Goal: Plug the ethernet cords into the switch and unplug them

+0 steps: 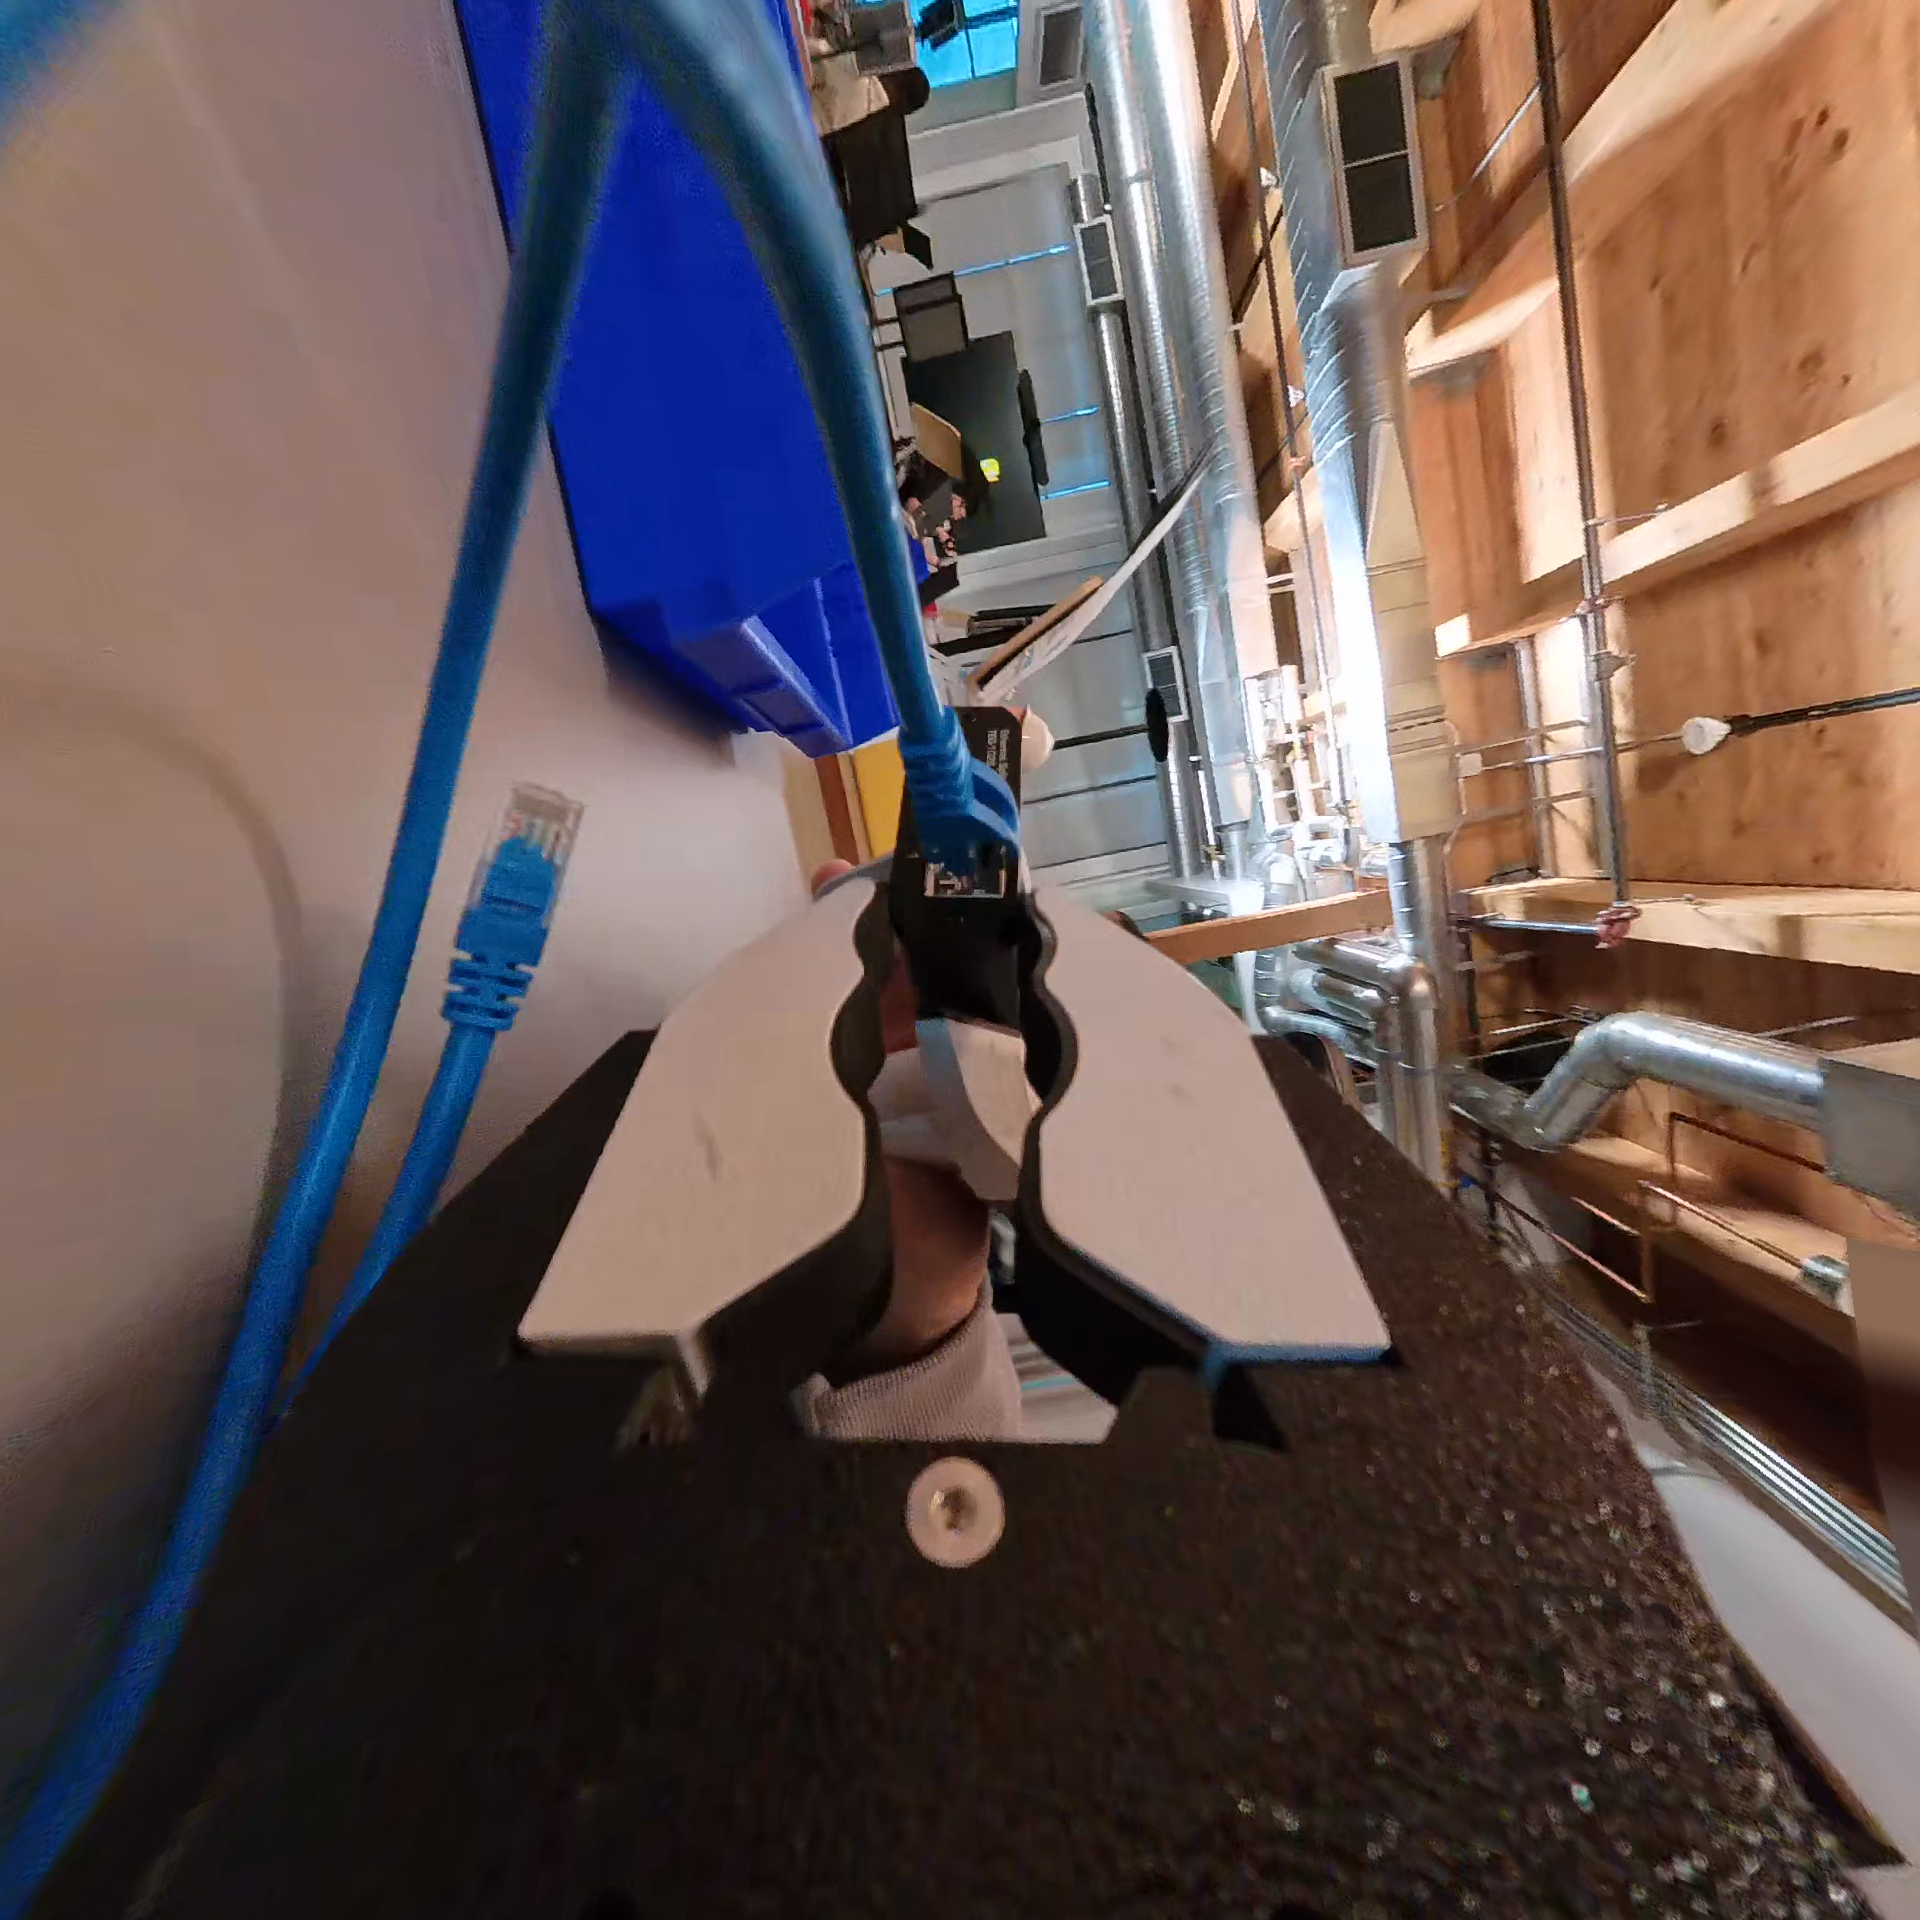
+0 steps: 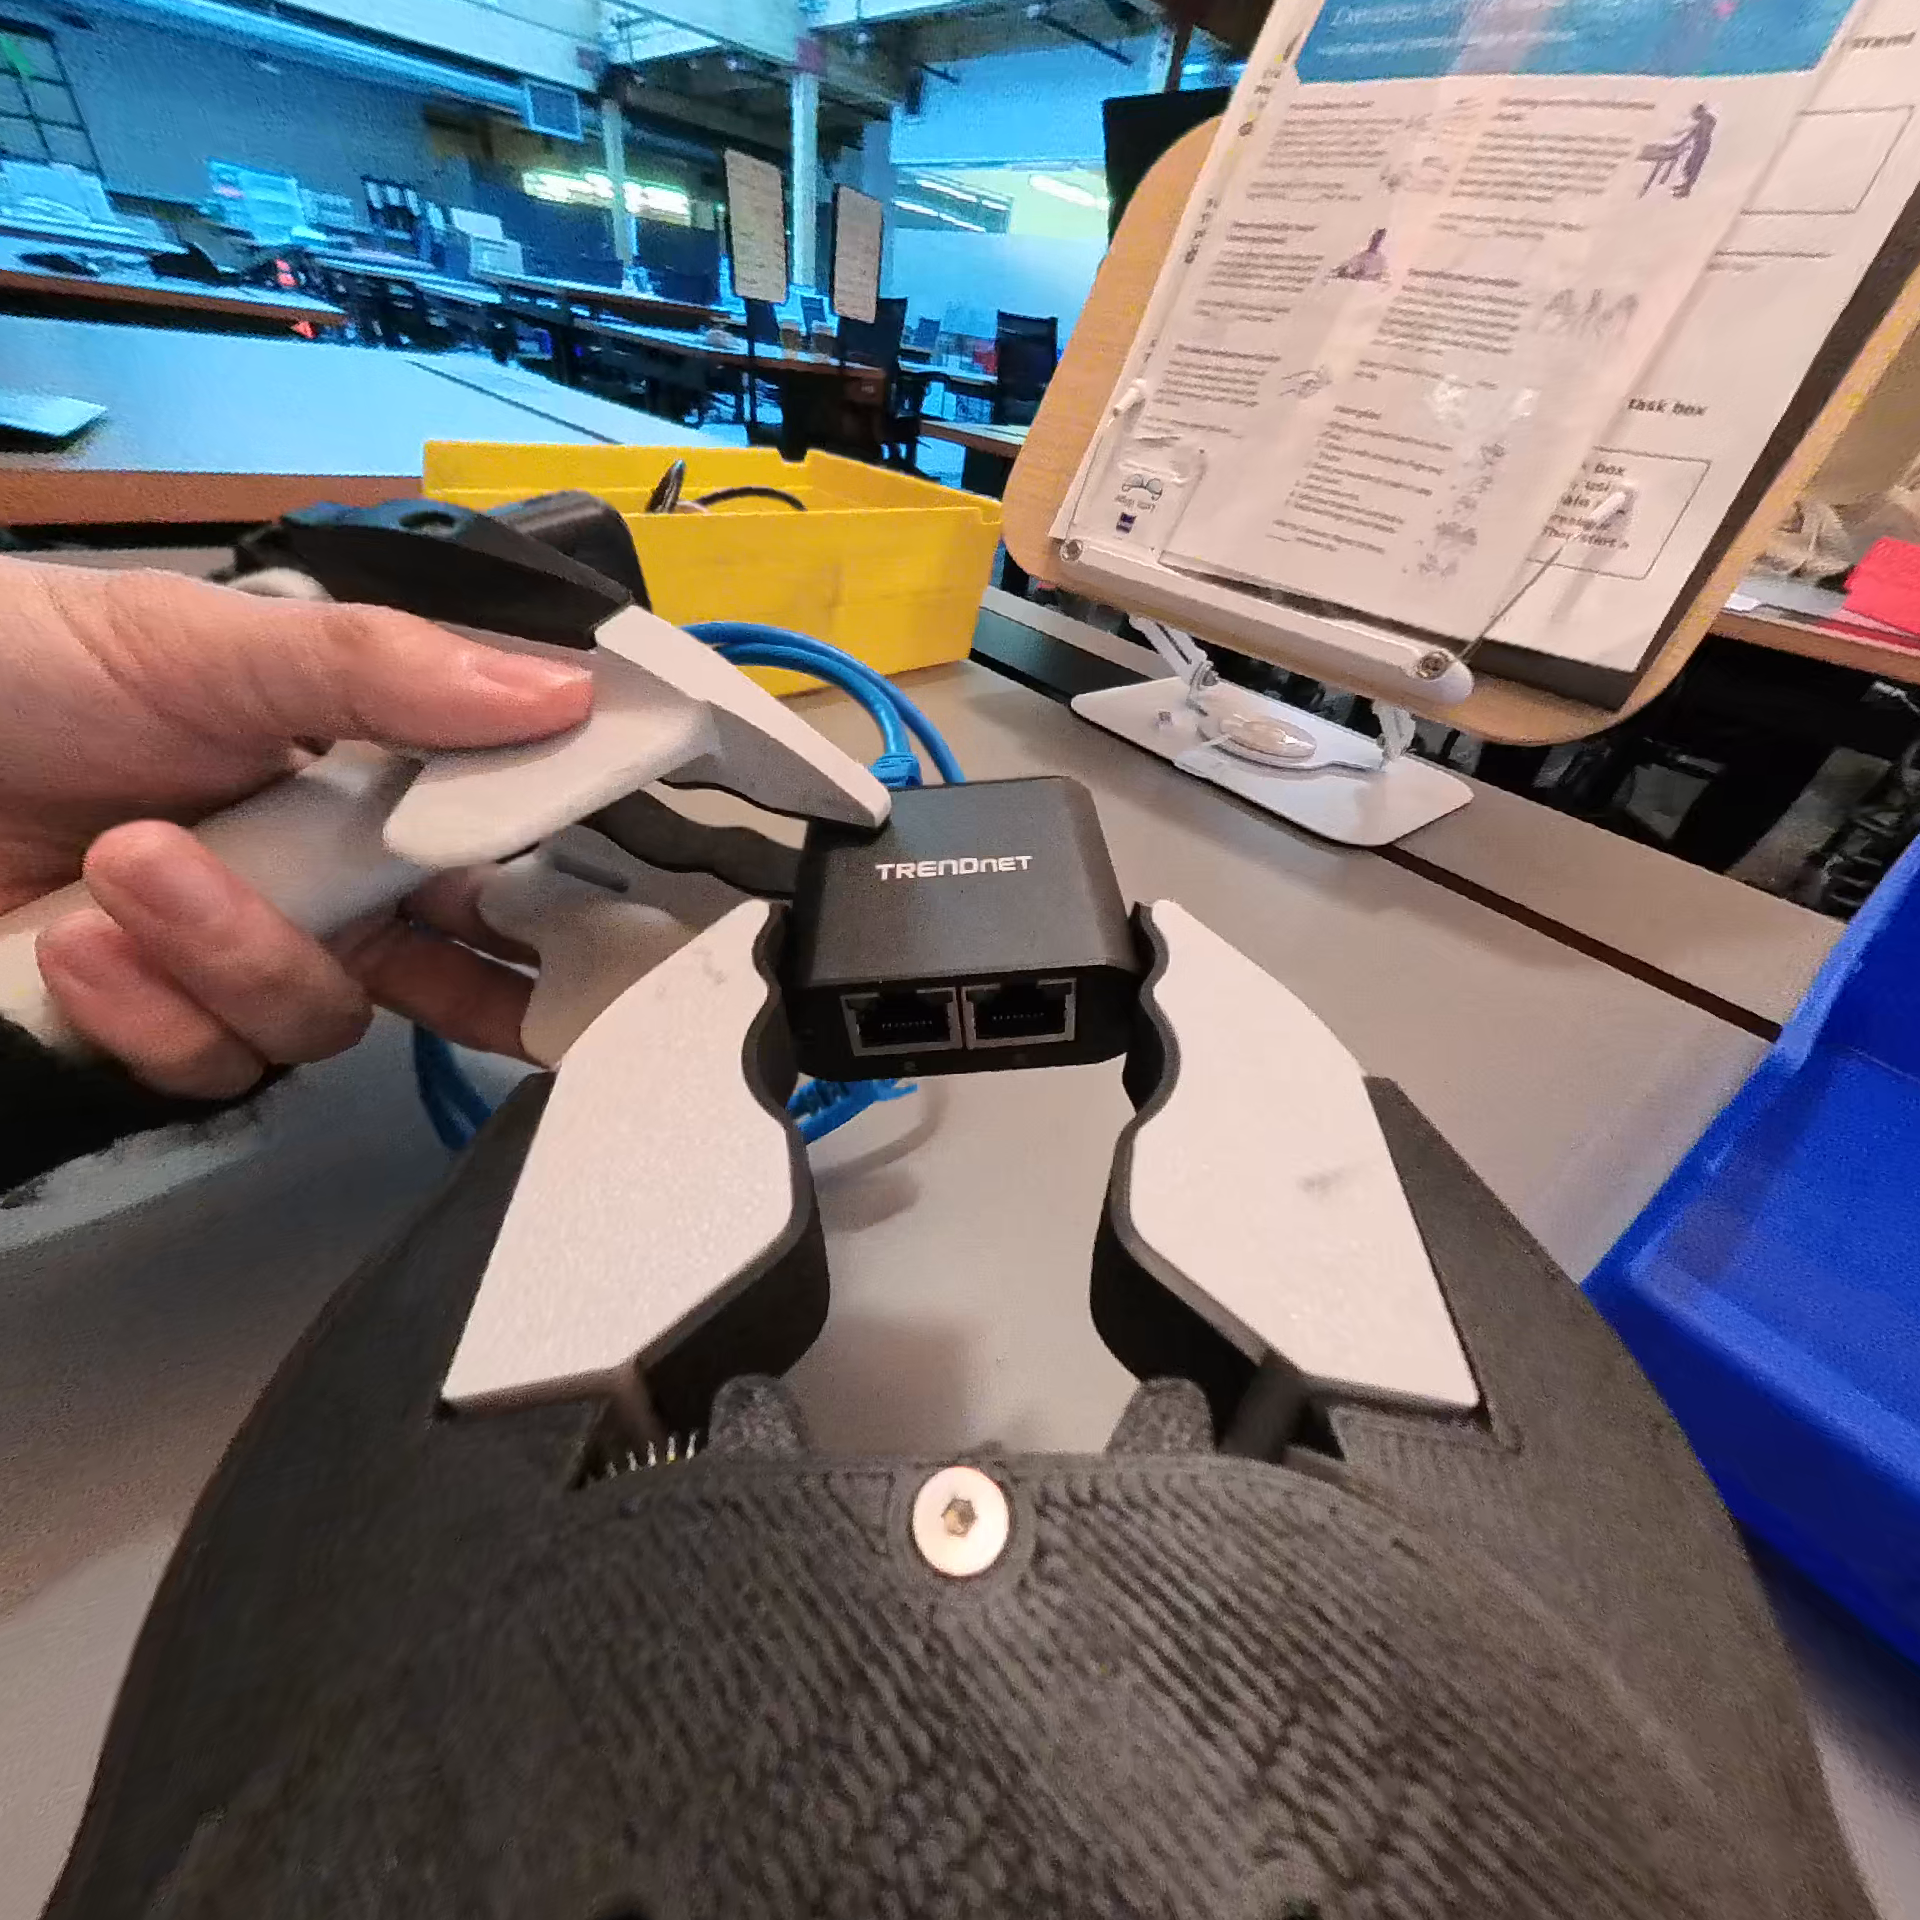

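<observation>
The black switch (image 2: 961, 920) is clamped between the right gripper (image 2: 961, 971) fingers above the tabletop (image 2: 1455, 935); its far end is clamped by the left gripper (image 1: 961, 935). A blue ethernet cord (image 1: 940, 774) is plugged into it, a loose plug (image 1: 514, 894) lies at nine o'clock, and a yellow bin (image 2: 831, 551) and document stand (image 2: 1455, 364) are seen at twelve.

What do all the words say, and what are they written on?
I won't read writing out; here is where it stands.
White brand lettering: on top of the black switch.
Heading and printed text: on the sheet on the wooden stand; mostly blurred.
Small white print: on the switch in the left wrist view; too small to read.
</observation>
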Demonstrator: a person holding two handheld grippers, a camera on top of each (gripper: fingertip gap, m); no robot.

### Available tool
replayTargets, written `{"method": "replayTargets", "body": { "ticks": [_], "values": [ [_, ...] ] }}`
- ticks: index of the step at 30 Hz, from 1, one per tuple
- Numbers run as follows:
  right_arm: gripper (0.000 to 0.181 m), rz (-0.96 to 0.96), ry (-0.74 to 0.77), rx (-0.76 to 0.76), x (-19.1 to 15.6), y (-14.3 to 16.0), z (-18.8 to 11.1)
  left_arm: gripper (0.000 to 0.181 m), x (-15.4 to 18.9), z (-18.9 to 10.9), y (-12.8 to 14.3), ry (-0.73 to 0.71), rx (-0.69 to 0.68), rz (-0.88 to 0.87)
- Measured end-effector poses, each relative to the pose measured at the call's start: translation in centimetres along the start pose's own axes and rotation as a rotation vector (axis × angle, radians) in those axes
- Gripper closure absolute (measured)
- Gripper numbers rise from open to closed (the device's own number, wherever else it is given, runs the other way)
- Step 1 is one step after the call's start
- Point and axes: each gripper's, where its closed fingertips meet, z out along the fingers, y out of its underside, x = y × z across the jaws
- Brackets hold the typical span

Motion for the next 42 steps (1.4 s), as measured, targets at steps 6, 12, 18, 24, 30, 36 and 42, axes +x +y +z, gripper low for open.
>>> {"method": "replayTargets", "body": {
  "ticks": [6, 12, 18, 24, 30, 36, 42],
  "values": [
    [0.107, 0.0, -0.281, 0.045, -1.9, -1.0, -1.8, 0.16, 0.4, -0.8, 0.0, 0.045, -0.193, 0.034],
    [0.104, -0.071, -0.394, 0.127, -2.4, -2.5, -4.2, 0.16, 1.2, -3.5, 2.7, 0.062, -0.651, 0.058],
    [0.122, -0.153, -0.58, 0.104, -6.5, -1.4, -4.0, 0.16, 1.9, -4.2, 4.6, 0.084, -0.823, 0.061],
    [0.122, -0.156, -0.413, 0.109, -4.8, -1.8, -2.5, 0.158, 2.0, -3.0, 2.2, 0.081, -0.627, 0.144],
    [0.123, -0.072, 0.047, 0.142, -0.1, -3.1, -0.8, 0.14, 1.8, -2.7, -0.5, -0.009, -0.21, 0.339],
    [0.123, -0.137, 0.174, 0.202, -1.3, -3.7, -0.4, 0.145, 1.0, -2.3, -0.6, 0.144, -0.046, -0.029],
    [0.123, -0.138, 0.118, 0.267, -1.5, -4.5, -0.9, 0.127, 0.0, -2.1, 0.8, 0.193, -0.014, -0.263]
  ]
}}
